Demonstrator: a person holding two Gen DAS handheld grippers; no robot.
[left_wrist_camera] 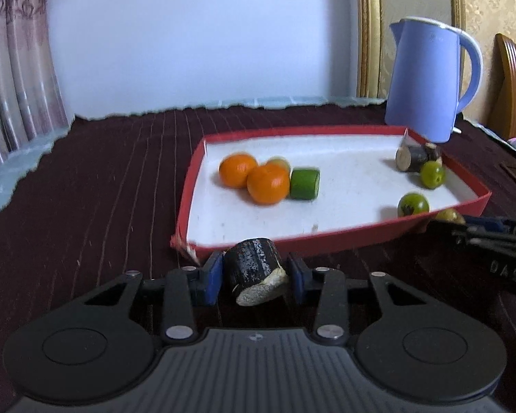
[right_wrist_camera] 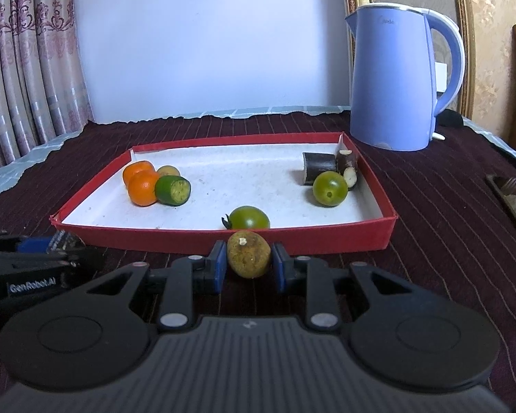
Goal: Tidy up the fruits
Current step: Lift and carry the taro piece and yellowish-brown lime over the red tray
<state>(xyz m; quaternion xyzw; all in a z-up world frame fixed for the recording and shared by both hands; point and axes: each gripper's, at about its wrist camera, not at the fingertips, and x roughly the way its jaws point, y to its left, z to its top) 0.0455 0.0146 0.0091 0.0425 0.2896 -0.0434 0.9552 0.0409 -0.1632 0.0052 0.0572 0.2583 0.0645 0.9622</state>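
My left gripper (left_wrist_camera: 255,268) is shut on a short dark sugarcane piece (left_wrist_camera: 256,270) with a pale cut end, just in front of the red tray (left_wrist_camera: 326,237). My right gripper (right_wrist_camera: 248,258) is shut on a round brownish-yellow fruit (right_wrist_camera: 248,254) at the tray's near rim (right_wrist_camera: 223,241). Inside the tray, two oranges (right_wrist_camera: 142,187), a green cut piece (right_wrist_camera: 173,190) and another brownish fruit (right_wrist_camera: 168,171) lie at the left. Two dark cane pieces (right_wrist_camera: 318,167) and a green tomato (right_wrist_camera: 330,188) lie at the right. A second green tomato (right_wrist_camera: 249,218) sits near the front.
A blue kettle (right_wrist_camera: 392,79) stands behind the tray's far right corner. A dark striped cloth (right_wrist_camera: 447,206) covers the table. Curtains hang at the left, and a wooden chair (left_wrist_camera: 514,86) stands at the far right. The two grippers sit side by side before the tray.
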